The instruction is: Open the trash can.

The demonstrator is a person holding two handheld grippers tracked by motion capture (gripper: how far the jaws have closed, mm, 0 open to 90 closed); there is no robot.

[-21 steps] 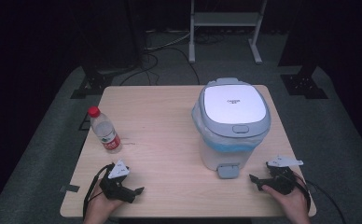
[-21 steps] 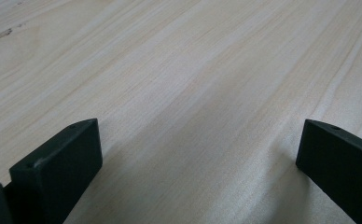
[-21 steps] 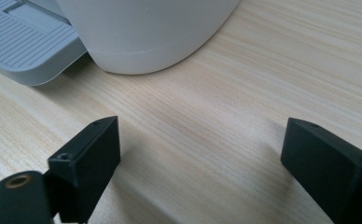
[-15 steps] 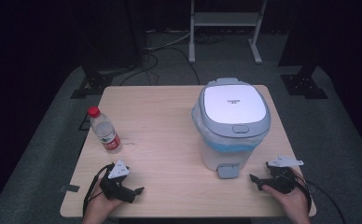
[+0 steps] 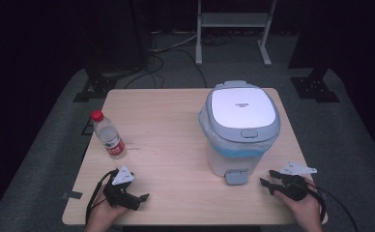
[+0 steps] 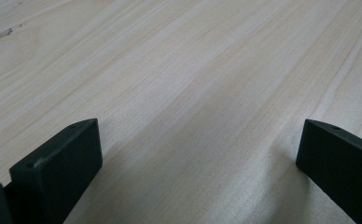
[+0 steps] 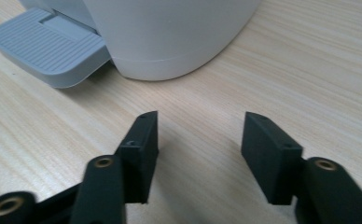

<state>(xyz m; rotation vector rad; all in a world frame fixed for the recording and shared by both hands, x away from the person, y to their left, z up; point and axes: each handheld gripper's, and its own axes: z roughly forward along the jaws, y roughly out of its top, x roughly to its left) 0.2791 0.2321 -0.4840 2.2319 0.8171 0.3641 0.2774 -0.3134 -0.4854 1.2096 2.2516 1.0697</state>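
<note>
Here, white pedal bin (image 5: 241, 130), grey lid shut, seemingly blue-lined.

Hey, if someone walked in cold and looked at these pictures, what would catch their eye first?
Probably the white pedal bin with its grey lid shut, standing on the right half of the wooden table. Next, the red-capped water bottle upright near the left edge. At the near edge, the left gripper and right gripper rest with open, empty jaws.

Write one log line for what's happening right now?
left hand-held gripper: open, empty | right hand-held gripper: open, empty, near bin pedal | bottle: upright
</note>
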